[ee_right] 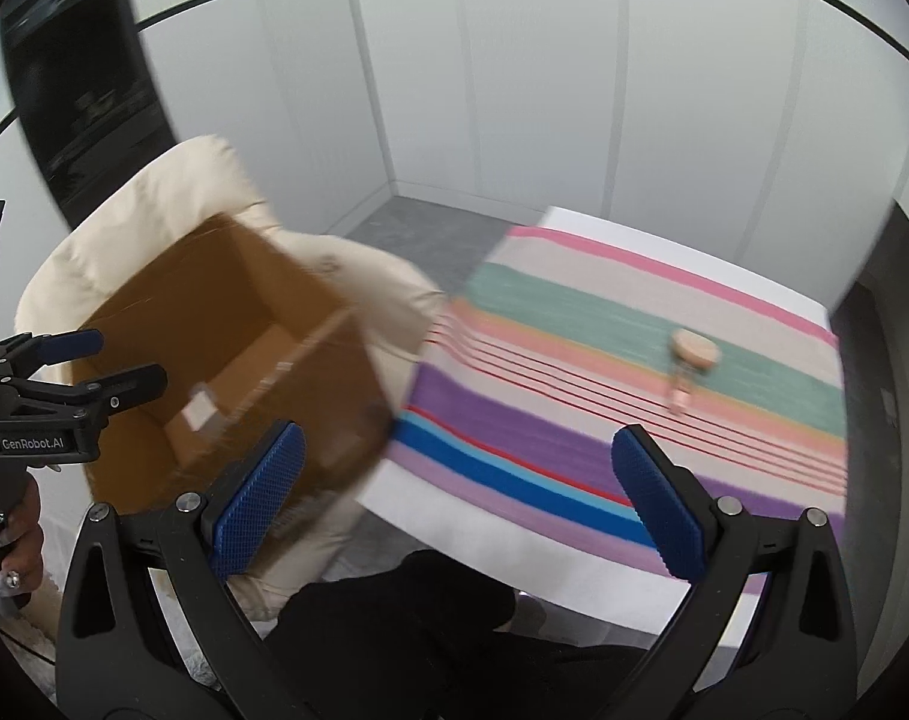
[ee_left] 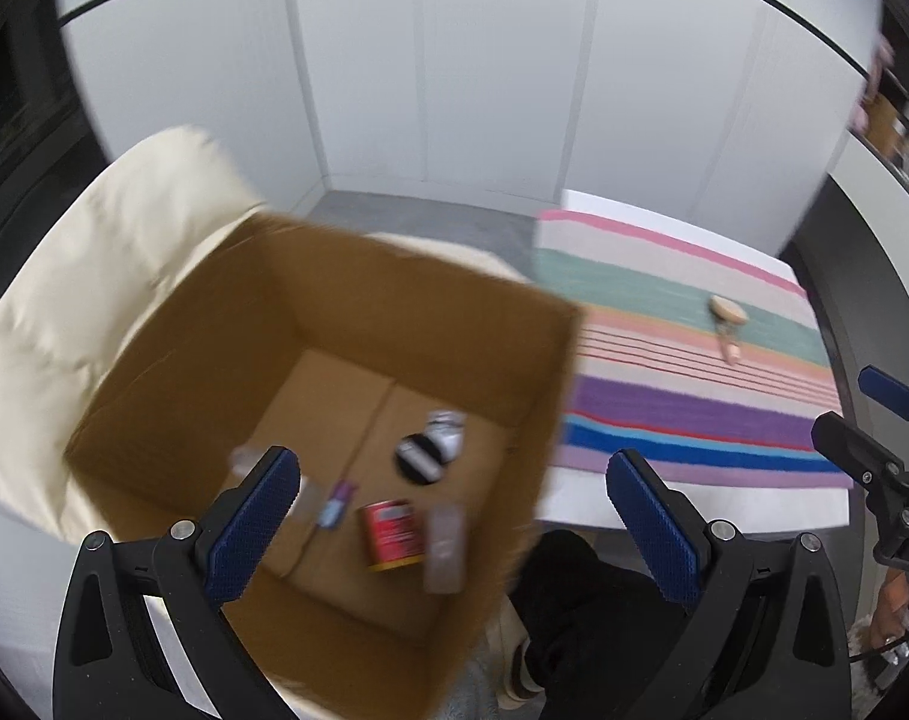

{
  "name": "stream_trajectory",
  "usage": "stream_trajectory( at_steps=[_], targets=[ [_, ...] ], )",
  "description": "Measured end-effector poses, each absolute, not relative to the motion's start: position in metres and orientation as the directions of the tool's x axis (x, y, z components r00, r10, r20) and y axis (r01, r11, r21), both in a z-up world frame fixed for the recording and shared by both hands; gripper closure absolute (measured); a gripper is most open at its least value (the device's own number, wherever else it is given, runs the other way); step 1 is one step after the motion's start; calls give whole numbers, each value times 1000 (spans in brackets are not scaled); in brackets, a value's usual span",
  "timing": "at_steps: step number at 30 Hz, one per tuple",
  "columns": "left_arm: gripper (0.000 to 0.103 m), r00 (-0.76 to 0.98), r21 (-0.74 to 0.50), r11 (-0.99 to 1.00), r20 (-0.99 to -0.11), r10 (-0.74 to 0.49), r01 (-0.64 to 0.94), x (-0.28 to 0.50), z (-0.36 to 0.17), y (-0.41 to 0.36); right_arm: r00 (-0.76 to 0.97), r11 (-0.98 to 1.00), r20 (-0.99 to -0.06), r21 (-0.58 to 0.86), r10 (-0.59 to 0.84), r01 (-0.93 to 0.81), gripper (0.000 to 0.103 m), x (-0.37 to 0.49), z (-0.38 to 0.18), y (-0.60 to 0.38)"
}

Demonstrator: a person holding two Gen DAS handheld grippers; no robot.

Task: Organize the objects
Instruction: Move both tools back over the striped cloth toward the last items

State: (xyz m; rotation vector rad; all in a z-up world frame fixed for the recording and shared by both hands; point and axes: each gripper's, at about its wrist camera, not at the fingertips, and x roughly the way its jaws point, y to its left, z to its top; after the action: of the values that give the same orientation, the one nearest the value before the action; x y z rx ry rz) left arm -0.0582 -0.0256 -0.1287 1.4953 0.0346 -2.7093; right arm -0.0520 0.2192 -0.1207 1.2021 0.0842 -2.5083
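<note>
The box [ee_left: 310,372] sits on a cream cushion [ee_left: 94,276] at left, already collecting a can [ee_left: 391,534] and small items. The left gripper [ee_left: 454,498] hovers over it, jaws released and empty. The right gripper [ee_right: 460,498], also spread empty, faces the bench [ee_right: 574,576], where one brush [ee_right: 688,366] lies on the striped cloth [ee_right: 574,438], probably next.

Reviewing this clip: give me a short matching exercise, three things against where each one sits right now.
Things:
1. red cylindrical can
2. small tan wooden brush
3. open brown cardboard box

Places:
A. on the cream cushioned chair
B. on the striped cloth
C. lying on the box floor

Pairs: 1-C, 2-B, 3-A
</note>
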Motion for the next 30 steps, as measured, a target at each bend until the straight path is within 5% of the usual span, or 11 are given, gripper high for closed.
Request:
stream_trajectory(
  at_steps=[13,30],
  targets=[
    [0,-515,19,-978,-852,93,-208,-92,-130,119,-632,-993,-766,98,-118,67,0,-34,-117,375],
    [0,-391,-72,-943,-898,204,-326,-142,-175,214,-599,-989,-799,121,-49,-80,0,-52,-155,460]
  ],
)
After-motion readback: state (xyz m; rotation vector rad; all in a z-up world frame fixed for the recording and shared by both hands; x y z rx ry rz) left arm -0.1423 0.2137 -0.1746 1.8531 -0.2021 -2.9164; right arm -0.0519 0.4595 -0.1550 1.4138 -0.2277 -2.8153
